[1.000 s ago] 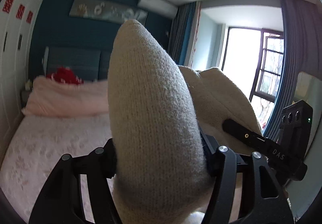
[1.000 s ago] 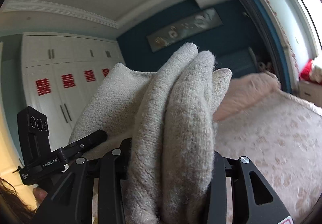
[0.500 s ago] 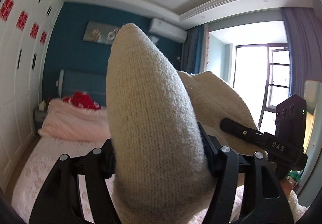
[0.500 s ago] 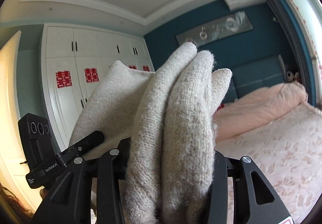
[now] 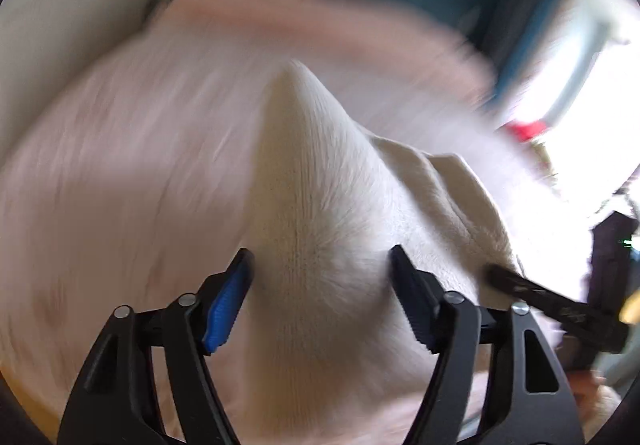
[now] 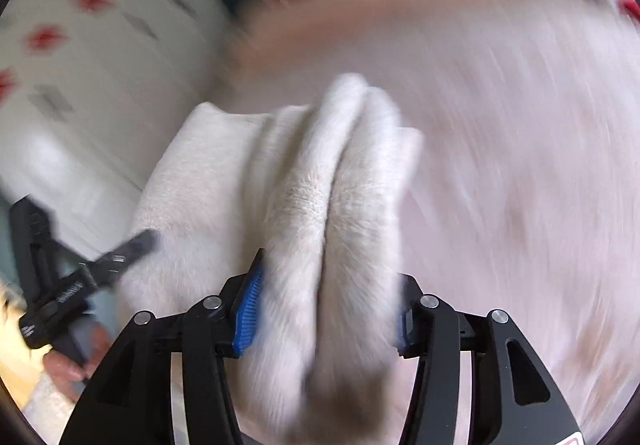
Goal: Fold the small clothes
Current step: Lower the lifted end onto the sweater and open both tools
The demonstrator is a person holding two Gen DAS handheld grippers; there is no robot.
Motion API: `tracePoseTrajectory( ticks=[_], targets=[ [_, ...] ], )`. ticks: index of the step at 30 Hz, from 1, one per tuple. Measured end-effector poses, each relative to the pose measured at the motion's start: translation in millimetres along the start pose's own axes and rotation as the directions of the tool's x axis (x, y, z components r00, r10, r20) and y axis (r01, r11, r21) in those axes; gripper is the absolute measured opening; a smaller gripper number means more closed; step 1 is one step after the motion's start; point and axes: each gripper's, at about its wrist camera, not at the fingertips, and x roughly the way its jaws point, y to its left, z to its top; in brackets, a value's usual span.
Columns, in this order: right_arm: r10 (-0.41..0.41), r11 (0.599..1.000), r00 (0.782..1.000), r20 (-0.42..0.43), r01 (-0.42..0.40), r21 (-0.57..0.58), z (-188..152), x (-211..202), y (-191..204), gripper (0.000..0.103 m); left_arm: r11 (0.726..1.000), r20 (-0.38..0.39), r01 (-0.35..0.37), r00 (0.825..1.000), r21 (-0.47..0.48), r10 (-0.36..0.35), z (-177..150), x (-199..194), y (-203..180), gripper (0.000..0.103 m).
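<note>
Left wrist view: the left tool (image 5: 320, 273) points down toward the bed (image 5: 120, 173), and the whole background is smeared by motion. A cream knitted garment (image 5: 316, 181) rises as a peaked fold between the tool's two fingers. The jaws have just been closing. The blue pad (image 5: 226, 301) on the left finger faces the knit with a narrow gap showing along its length, and the right pad (image 5: 412, 297) sits at the fabric's edge; whether either presses on the cloth cannot be told. To the right of this tool the garment stretches away in ridges to the right tool (image 5: 532, 293), which enters from the frame edge.

Right wrist view: the right tool (image 6: 326, 305) has a thick bunch of the garment (image 6: 332, 205), folded in several layers, filling the space between its fingers. Both blue pads lie against the knit, clamped on it, though the jaws have just been opening. To the left of this tool the cloth runs to the left tool (image 6: 132, 245), held by a hand (image 6: 68, 365) at the lower left. The blurred pink bed (image 6: 520, 165) lies ahead and below.
</note>
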Motion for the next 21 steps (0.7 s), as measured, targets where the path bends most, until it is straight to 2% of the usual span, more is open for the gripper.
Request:
tracePoseTrajectory(
  ticks=[1,2,3,4,5,8,11,12,13,14,15,16,17,19,21],
  targets=[
    [0.044,0.998,0.999,0.019,-0.045,0.033,-9.9,-2.0,-13.7,0.049,0.998,-0.048,-0.056,0.997,-0.012,0.055,-14.2,14.1,12.2,0.056],
    [0.08,0.993,0.995,0.065,-0.085,0.076,-16.3,-13.4,-24.4,0.048,0.999,-0.042,-0.02,0.999,-0.038,0.019,-25.8,14.1,23.1,0.06],
    [0.025,0.994,0.996,0.087,-0.034,0.103,-17.9,-27.1,-29.2,0.052,0.996,0.004,0.027,1.0,-0.088,-0.027,-33.4,-0.6,33.3,0.06],
    [0.013,0.994,0.995,0.104,-0.024,0.106,-15.0,-38.7,-30.0,0.052,0.994,0.006,0.001,1.0,-0.107,0.0,-33.3,-11.5,36.4,0.059],
    [0.041,0.993,0.992,0.12,-0.053,0.101,-11.4,-48.7,-27.6,0.052,0.994,0.005,-0.016,1.0,-0.11,0.016,-31.0,-19.5,37.1,0.059],
    [0.12,0.992,0.98,0.159,-0.125,0.025,8.7,-66.7,-1.0,0.052,0.996,0.064,0.051,0.997,-0.073,-0.047,-20.6,-49.1,19.5,0.061],
    [0.177,0.983,0.976,0.127,-0.169,-0.065,27.1,-55.2,34.7,0.051,0.998,0.086,0.06,0.994,-0.004,-0.06,-8.5,-55.1,-13.7,0.064],
    [0.168,0.983,0.98,0.105,-0.158,-0.096,24.9,-49.4,45.0,0.043,0.998,0.073,0.061,0.995,0.022,-0.062,-5.0,-47.6,-27.8,0.065],
    [0.129,0.984,0.99,0.063,-0.119,-0.136,23.3,-35.1,53.8,0.032,0.998,0.061,0.049,0.997,0.037,-0.051,-3.3,-41.0,-34.1,0.065],
    [0.079,0.983,0.997,0.017,-0.075,-0.167,19.9,-20.2,58.6,0.025,0.998,0.038,0.022,0.999,0.055,-0.024,-4.2,-30.1,-40.6,0.065],
    [0.01,0.983,0.999,-0.043,-0.018,-0.184,14.7,4.0,57.5,0.012,0.997,-0.008,-0.009,1.0,0.078,0.009,-4.8,-10.6,-45.1,0.065],
    [-0.009,0.985,0.997,-0.07,-0.003,-0.173,12.1,18.3,49.9,0.005,0.995,-0.069,-0.028,0.997,0.095,0.034,-12.7,8.7,-48.4,0.065],
    [0.01,0.989,0.998,-0.067,-0.02,-0.144,11.8,20.7,44.6,0.005,0.993,-0.088,-0.048,0.994,0.104,0.057,-17.4,16.9,-49.7,0.065],
    [0.042,0.996,0.999,-0.029,-0.044,-0.082,19.0,-0.2,44.1,0.005,0.974,-0.054,-0.129,0.989,0.188,0.141,-26.4,23.7,-59.5,0.065],
    [0.051,0.992,0.998,0.026,-0.047,-0.117,22.6,-27.1,55.0,0.006,0.952,-0.03,-0.155,0.985,0.263,0.169,-29.7,13.8,-73.2,0.066]
  ],
)
